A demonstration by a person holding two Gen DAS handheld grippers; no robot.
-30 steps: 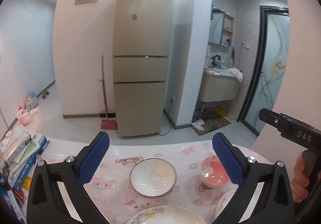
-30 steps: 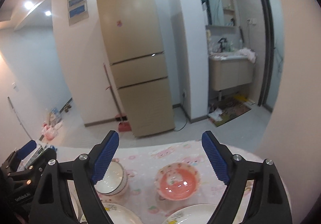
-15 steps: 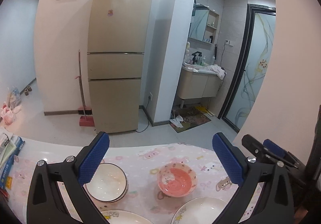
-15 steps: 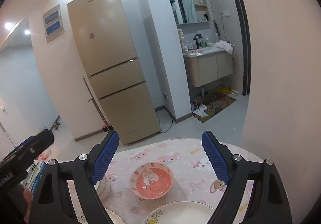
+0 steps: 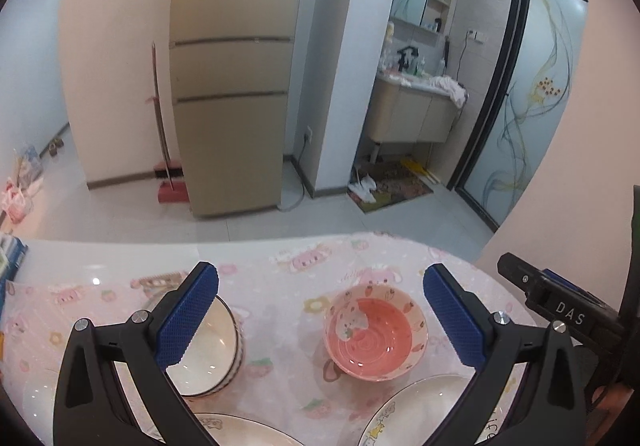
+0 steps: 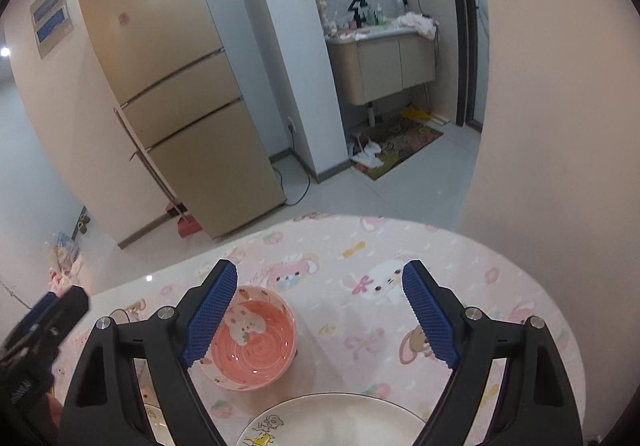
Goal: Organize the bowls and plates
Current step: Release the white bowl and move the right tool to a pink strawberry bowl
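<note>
A pink bowl (image 5: 374, 332) with a bunny print stands on the pink cartoon tablecloth (image 5: 280, 286); it also shows in the right wrist view (image 6: 252, 342). A white bowl (image 5: 208, 350) stands to its left, partly behind my left finger. Two white plates lie at the near edge, one on the left (image 5: 240, 432) and one on the right (image 5: 424, 410); the right one shows in the right wrist view (image 6: 340, 422). My left gripper (image 5: 320, 316) is open and empty above the bowls. My right gripper (image 6: 320, 314) is open and empty, just right of the pink bowl.
The round table (image 6: 480, 266) ends close ahead; beyond it are the tiled floor, a beige fridge (image 5: 232, 86), a red broom (image 5: 168, 182) and a bathroom vanity (image 5: 412, 114). A wall (image 6: 560, 126) stands close on the right. Boxes (image 5: 8, 254) lie at the table's left edge.
Both grippers have tilted down and come closer to the table, so the bowls and plates look larger. The left view has swung from the white bowl toward the pink one. Both stay open.
</note>
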